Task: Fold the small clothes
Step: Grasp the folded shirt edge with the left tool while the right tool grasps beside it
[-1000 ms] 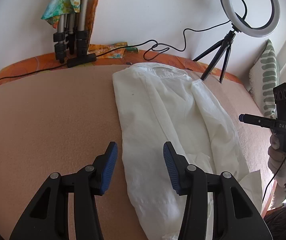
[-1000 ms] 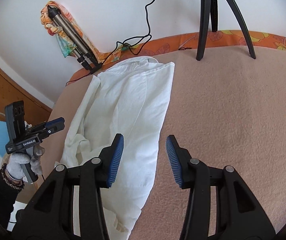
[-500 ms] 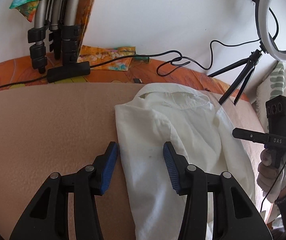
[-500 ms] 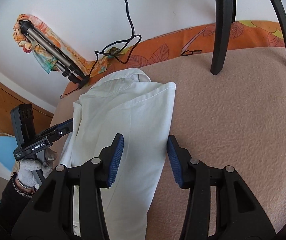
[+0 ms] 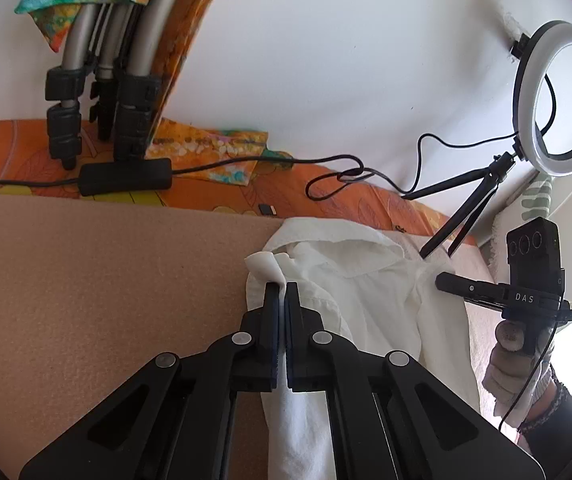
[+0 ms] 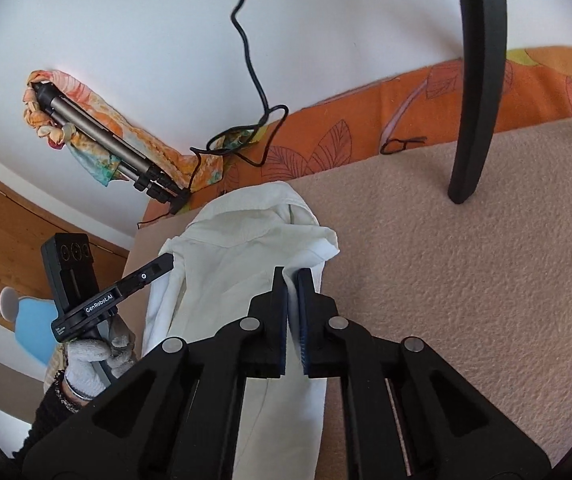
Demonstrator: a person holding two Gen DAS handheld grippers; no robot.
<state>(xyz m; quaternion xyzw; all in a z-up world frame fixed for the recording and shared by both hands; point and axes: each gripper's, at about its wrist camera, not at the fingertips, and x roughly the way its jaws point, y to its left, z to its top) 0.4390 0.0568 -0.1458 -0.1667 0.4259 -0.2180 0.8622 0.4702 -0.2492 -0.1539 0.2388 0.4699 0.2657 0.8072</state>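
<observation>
1. Both grippers, spread wide half a second ago, are now pressing together on the white shirt, having come forward to its collar end.
2. On the shirt's left edge, the left gripper is pinching a small bunch of cloth just below the collar, and a puff of fabric is poking out past its fingertips.
3. On the opposite edge, the right gripper is clamping the shoulder corner, its blue pads nearly meeting around the fabric.
4. Each gripper is pointing along the shirt toward the wall, low over the beige blanket.
5. Lengthwise on the blanket, the shirt is lying with its collar toward the orange patterned sheet.
6. A gloved hand is holding the left gripper's handle; the right hand is showing at the left view's edge.
7. Gripper bodies are hiding the shirt's lower part, and its hem is cut off at the frame bottom.
8. How much cloth is sitting between the right pads is hard to judge, perhaps only one layer.
</observation>
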